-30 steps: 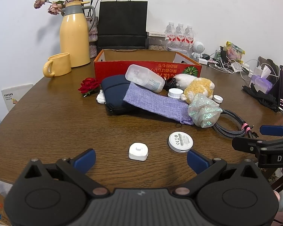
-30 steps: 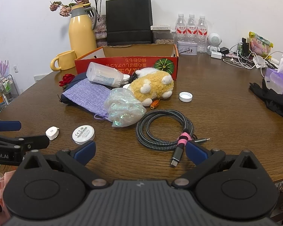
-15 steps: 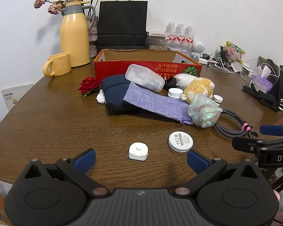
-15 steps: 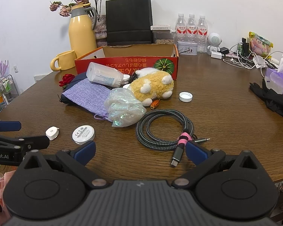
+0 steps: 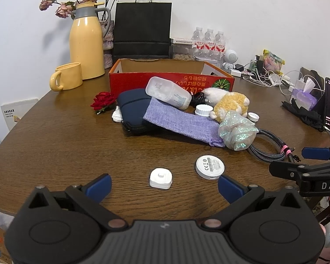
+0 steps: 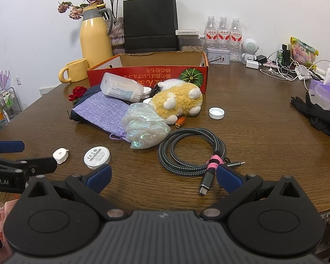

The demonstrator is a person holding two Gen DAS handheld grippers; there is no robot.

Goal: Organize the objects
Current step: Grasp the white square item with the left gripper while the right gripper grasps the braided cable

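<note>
Dark brown wood with a clear grain makes the round table [image 5: 55,145], and a white wall stands behind it. On the red cardboard box [image 5: 165,81] there is upside-down Asian writing and a green pumpkin picture. The round white disc [image 5: 209,166] carries a CE mark and small print that I cannot read.

The left gripper [image 5: 164,186] has its jaws spread wide and holds nothing. A small white square plug [image 5: 160,178] lies on the table between the two blue fingertips, a little ahead of them, touching neither. The disc lies just ahead of the right fingertip.

The right gripper [image 6: 162,176] is also wide open and holds nothing. A coiled braided cable [image 6: 191,151] with a pink tie lies ahead of its jaws, and the metal plug end rests just beside the right fingertip. Further ahead lie a shiny crumpled bag [image 6: 144,127], a woven purple pouch [image 6: 101,112], a fluffy yellow plush toy [image 6: 178,103] and a white plastic bottle [image 6: 121,90] on its side.
</note>
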